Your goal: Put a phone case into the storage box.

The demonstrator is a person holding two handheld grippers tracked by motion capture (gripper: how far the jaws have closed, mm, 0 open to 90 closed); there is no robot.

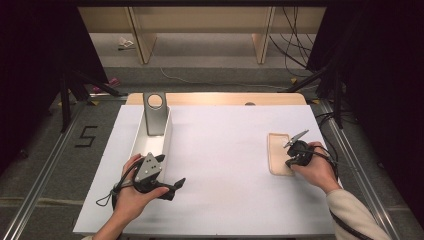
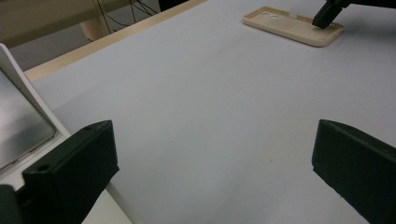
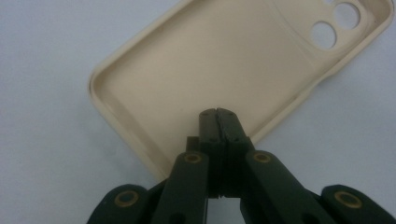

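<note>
Readable writing: one black "5" (image 1: 87, 136) marked on the floor, left of the table (image 1: 220, 200); no brand legible on the phone case (image 1: 280, 152). One beige phone case lies open side up on the table's right part, two round camera holes at its far end. Right gripper (image 1: 296, 141) has its jaws pressed together, tips resting inside the case near its edge; contact itself hard to judge. Left gripper (image 1: 180, 184), well left of the case, stands with jaws wide apart, nothing between them. One white tray (image 1: 167, 137) with one grey metal stand (image 1: 155, 112) sits left of the case; the tray's near end is hidden behind the left hand (image 1: 132, 192).
</note>
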